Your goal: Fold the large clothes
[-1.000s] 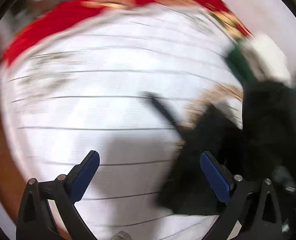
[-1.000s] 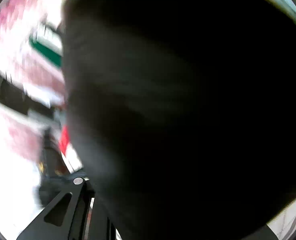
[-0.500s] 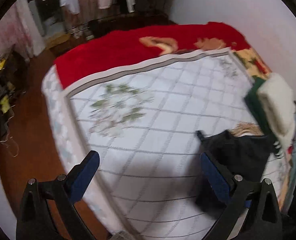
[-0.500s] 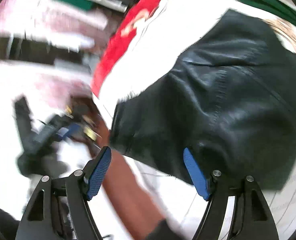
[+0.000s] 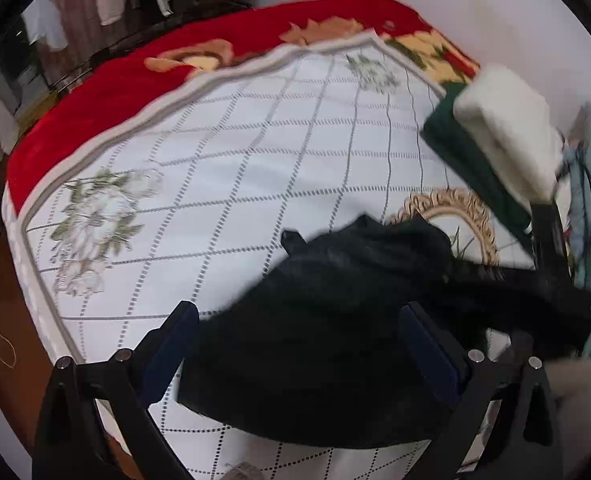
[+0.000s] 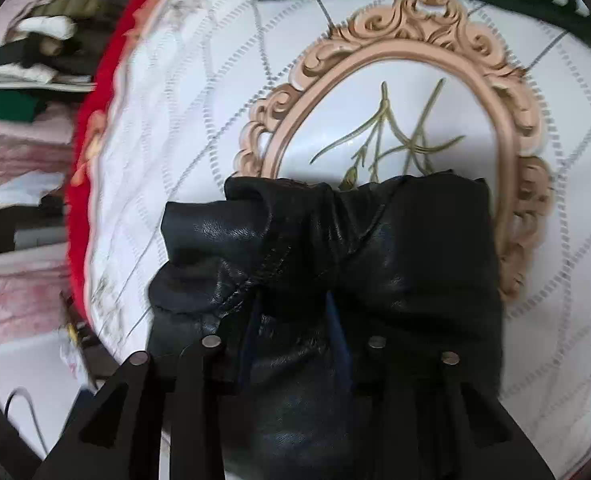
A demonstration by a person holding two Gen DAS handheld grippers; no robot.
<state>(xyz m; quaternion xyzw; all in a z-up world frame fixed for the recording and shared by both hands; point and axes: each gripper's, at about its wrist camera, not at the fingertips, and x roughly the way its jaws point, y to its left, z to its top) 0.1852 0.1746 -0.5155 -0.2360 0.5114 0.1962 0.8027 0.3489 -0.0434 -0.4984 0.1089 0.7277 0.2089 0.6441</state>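
Now both grippers meet a black leather garment [image 5: 335, 340] on the bed [image 5: 235, 168].
Right gripper [image 6: 295, 332], jaws just closing, pinches its bunched fold near the bed's right edge; left gripper [image 5: 295, 344] gapes wide above it, holding nothing.

- The right gripper [image 6: 293, 332] had just been closing; its blue pads pinched a fold of the black leather garment [image 6: 335, 264].
- The garment lay bunched on the white quilt [image 6: 183, 120], overlapping an ornate oval frame print [image 6: 511, 120].

Glossy black leather garment [image 6: 327, 264]; matt quilted bedspread [image 5: 255, 168].
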